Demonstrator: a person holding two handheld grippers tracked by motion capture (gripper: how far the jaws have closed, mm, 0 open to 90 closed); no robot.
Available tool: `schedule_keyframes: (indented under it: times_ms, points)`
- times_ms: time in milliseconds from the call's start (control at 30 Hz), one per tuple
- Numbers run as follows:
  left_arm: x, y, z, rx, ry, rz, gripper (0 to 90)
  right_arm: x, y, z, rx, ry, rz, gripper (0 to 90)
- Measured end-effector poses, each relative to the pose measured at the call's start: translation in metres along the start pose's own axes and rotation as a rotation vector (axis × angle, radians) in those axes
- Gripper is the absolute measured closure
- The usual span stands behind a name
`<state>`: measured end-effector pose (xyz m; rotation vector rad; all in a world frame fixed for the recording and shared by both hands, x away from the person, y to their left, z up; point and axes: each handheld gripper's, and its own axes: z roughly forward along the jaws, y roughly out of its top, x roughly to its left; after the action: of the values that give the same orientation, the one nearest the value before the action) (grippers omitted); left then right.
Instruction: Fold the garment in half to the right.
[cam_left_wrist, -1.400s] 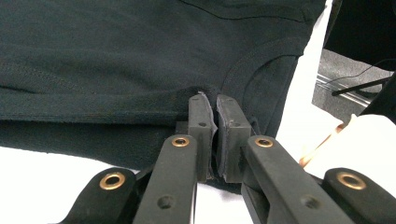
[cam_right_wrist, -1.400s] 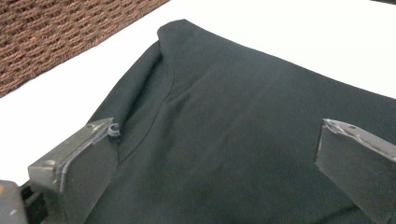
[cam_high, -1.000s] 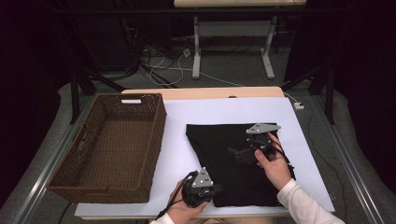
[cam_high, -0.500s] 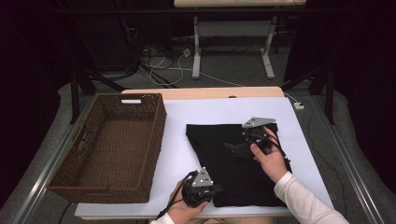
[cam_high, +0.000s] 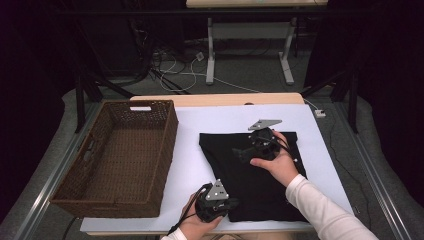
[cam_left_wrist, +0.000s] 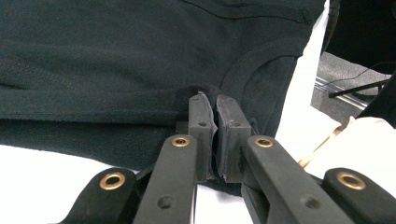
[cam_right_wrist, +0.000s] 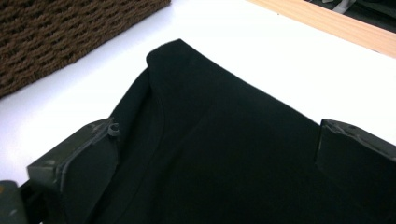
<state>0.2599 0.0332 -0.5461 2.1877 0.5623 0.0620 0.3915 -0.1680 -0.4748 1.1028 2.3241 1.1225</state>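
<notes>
A black garment (cam_high: 250, 175) lies spread flat on the white table (cam_high: 200, 125), already folded into a rough rectangle, so the folding work appears partly done. The left gripper (cam_high: 230, 204) sits at the near edge of the cloth with its jaws pinched almost together on a fold of the fabric; in the left gripper view the pads (cam_left_wrist: 201, 126) meet around a small ridge of dark cloth right at their tips, with the rest of the garment stretching away ahead of them. The right gripper (cam_high: 242, 152) hovers over the far part of the garment with its jaws spread wide; in the right gripper view the cloth lies below and between the two pads, its rounded far corner (cam_right_wrist: 163, 51) ahead of the jaws, and nothing is clamped. A woven brown basket (cam_high: 117, 155) stands well off to the left of the left gripper, beside the garment but not touching it, and it holds nothing. By the look of things, one edge is secured and the other is not yet taken; what seems left is for the right gripper to grasp the far side, complete another fold, and then presumably move the garment into the basket.
</notes>
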Motion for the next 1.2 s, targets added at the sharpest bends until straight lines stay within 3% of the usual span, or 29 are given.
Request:
schedule_keyframes:
  times_ms: [233,467,567,700,867,1200]
  points:
    - [0.000,0.000,0.001,-0.003,-0.008,-0.001,86.1,0.004,0.014,0.012,0.030,0.012,-0.016,1.2]
    - [0.000,0.000,0.001,-0.002,-0.007,-0.001,86.1,0.007,0.024,0.030,0.043,0.008,-0.028,7.3]
    - [0.000,0.000,0.001,0.002,-0.009,0.002,86.1,0.006,0.029,0.039,0.027,0.011,-0.021,14.2]
    - [0.000,0.000,0.001,0.000,-0.010,0.003,86.1,0.007,0.032,0.046,0.041,0.022,-0.023,14.4]
    - [-0.002,-0.001,0.000,-0.004,-0.009,0.005,86.0,0.013,0.036,0.062,0.056,0.051,-0.024,16.3]
    - [-0.006,0.001,0.001,-0.011,-0.027,0.017,86.2,0.026,0.041,0.086,0.065,0.066,-0.031,22.9]
